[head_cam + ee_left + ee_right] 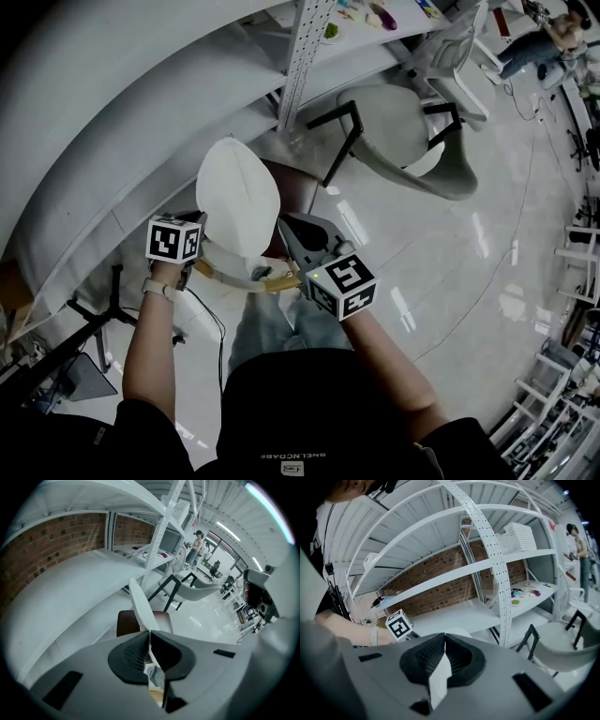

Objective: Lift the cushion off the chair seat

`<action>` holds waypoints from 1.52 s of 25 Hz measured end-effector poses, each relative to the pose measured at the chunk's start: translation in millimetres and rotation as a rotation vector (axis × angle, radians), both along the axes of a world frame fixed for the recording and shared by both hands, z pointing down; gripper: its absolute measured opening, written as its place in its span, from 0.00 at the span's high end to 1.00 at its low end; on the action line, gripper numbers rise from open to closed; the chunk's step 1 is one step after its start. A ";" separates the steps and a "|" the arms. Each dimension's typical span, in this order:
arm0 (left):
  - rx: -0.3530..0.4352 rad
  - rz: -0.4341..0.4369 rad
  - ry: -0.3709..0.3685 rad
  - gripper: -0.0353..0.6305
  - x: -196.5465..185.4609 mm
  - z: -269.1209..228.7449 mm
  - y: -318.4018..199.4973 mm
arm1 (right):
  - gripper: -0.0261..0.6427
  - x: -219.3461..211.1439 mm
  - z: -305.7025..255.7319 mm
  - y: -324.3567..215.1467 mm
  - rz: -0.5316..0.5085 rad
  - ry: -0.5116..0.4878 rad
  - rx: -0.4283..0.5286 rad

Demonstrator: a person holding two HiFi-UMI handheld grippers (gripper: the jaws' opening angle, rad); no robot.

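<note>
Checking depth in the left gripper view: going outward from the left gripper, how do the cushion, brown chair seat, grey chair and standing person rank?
1. cushion, clamped in the left gripper.
2. brown chair seat, directly beyond the jaws.
3. grey chair, farther off, to the right.
4. standing person, far back by the shelves.

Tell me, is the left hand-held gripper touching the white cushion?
Touching. The left gripper view shows the left hand-held gripper with its jaws shut on the edge of the white cushion, which sticks out beyond them.
</note>
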State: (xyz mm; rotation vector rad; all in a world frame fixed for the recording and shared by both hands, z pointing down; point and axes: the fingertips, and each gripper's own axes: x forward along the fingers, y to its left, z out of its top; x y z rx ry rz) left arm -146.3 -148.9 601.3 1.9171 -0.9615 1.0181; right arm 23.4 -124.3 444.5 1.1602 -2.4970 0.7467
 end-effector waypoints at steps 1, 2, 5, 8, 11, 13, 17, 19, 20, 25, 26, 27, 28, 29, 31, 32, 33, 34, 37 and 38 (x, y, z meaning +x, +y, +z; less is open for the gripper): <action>0.005 -0.004 0.015 0.91 4.4 -6.3 1.3 | 0.94 2.0 -3.2 0.6 0.004 -0.001 0.004; 0.008 -0.010 0.033 0.91 9.0 -12.7 2.6 | 0.94 4.2 -6.4 1.2 0.007 -0.002 0.009; 0.026 -0.015 0.069 0.91 21.6 -33.7 5.6 | 0.94 10.8 -15.2 4.3 0.015 -0.001 0.026; 0.062 0.000 0.071 0.91 30.6 -53.4 7.3 | 0.94 14.5 -23.8 6.2 0.018 -0.004 0.049; 0.090 -0.015 0.085 0.91 34.6 -70.2 10.3 | 0.94 14.8 -34.2 6.7 0.017 -0.012 0.072; 0.112 -0.037 0.092 0.91 34.2 -81.0 12.6 | 0.94 12.9 -43.1 7.0 0.015 -0.016 0.089; 0.158 -0.101 0.131 0.91 32.6 -104.7 15.8 | 0.94 7.6 -58.1 8.8 0.005 -0.018 0.121; 0.177 -0.121 0.146 0.91 33.0 -117.0 16.6 | 0.94 5.5 -63.3 9.5 -0.001 -0.016 0.133; 0.187 -0.129 0.154 0.91 33.8 -123.5 16.7 | 0.94 4.7 -65.6 9.7 -0.004 -0.014 0.136; 0.252 -0.131 0.186 0.91 42.2 -157.9 18.5 | 0.94 1.8 -83.3 11.8 -0.007 -0.019 0.171; 0.263 -0.128 0.192 0.91 44.2 -164.8 18.9 | 0.94 1.5 -87.9 12.4 -0.006 -0.022 0.180; 0.276 -0.123 0.198 0.91 46.4 -171.6 19.1 | 0.94 1.2 -92.6 12.6 -0.004 -0.025 0.188; 0.290 -0.117 0.202 0.91 48.7 -178.4 19.2 | 0.94 1.0 -97.3 12.7 -0.003 -0.029 0.197; 0.306 -0.110 0.207 0.91 51.3 -185.2 19.4 | 0.94 0.8 -101.8 12.6 -0.001 -0.032 0.205; 0.340 -0.092 0.219 0.91 56.9 -199.0 20.5 | 0.94 -0.1 -110.5 12.5 0.000 -0.036 0.221; 0.357 -0.085 0.228 0.91 59.4 -206.1 21.2 | 0.94 -0.9 -115.0 12.4 0.000 -0.038 0.230; 0.374 -0.080 0.238 0.91 61.6 -213.4 21.8 | 0.94 -1.9 -119.6 12.2 0.000 -0.041 0.238; 0.392 -0.075 0.248 0.91 63.3 -220.8 22.4 | 0.94 -2.9 -124.1 11.9 0.000 -0.043 0.246; 0.439 -0.062 0.276 0.91 66.0 -241.5 22.8 | 0.94 -4.9 -135.8 9.8 0.002 -0.050 0.271; 0.453 -0.058 0.282 0.91 66.3 -247.5 22.7 | 0.94 -5.5 -139.5 9.0 0.003 -0.052 0.281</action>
